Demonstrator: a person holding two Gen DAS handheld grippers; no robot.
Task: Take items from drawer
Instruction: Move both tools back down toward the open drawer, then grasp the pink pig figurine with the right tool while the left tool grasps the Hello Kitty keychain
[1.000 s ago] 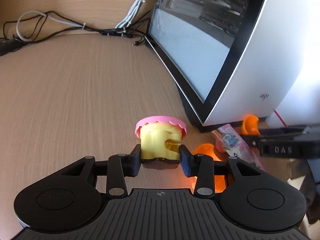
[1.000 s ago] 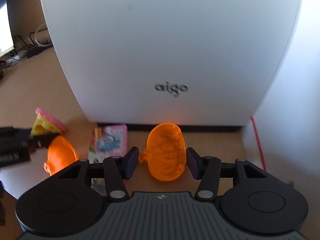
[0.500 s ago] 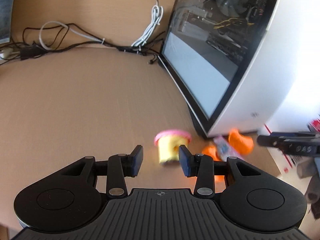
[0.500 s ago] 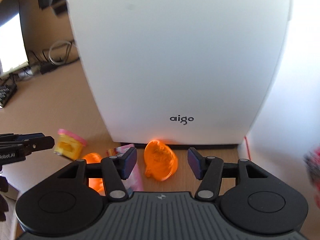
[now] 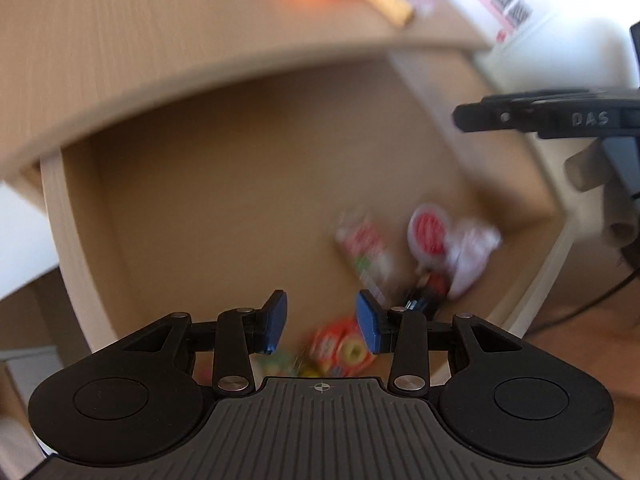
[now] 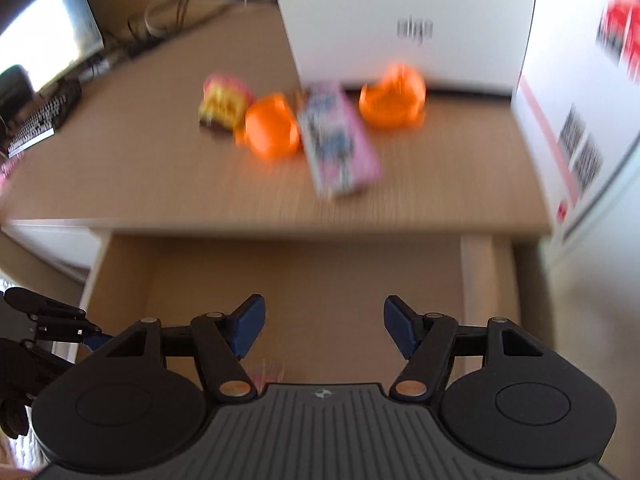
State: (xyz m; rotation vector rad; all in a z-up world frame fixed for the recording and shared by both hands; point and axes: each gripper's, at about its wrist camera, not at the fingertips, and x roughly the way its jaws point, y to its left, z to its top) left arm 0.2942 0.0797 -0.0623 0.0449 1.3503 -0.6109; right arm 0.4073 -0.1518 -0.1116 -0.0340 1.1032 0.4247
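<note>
Left gripper (image 5: pixel 321 322) hangs over the open drawer (image 5: pixel 72 240), jaws parted to a moderate gap with nothing between the blue pads; right gripper (image 6: pixel 323 330) sits above the drawer's near part, jaws spread wide, also empty. Both views are motion-blurred, so item identities are approximate. Remaining in the drawer, clustered toward its right front corner: a red-and-white packet (image 5: pixel 366 248), a round red-and-white lid or tub (image 5: pixel 428 232) touching a crumpled white wrapper (image 5: pixel 474 252), a small dark object (image 5: pixel 426 300) just below them, and a red packet with coloured rings (image 5: pixel 344 350) directly under the left jaws. Already out on the desk (image 6: pixel 160 184), in front of the white computer case (image 6: pixel 400 8): a yellow toy with a pink rim (image 6: pixel 222 104), two orange shells (image 6: pixel 272 128) (image 6: pixel 394 96), a pink card pack (image 6: pixel 340 140). Judgement: task is partway; next pick is likely the ringed packet. Risks: flat packets lying on the drawer floor may slip out from under the pads rather than be pinched; the cluster is tight, so closing could catch the wrapper or a neighbour; the two grippers work close together near the right wall and could collide.
</note>
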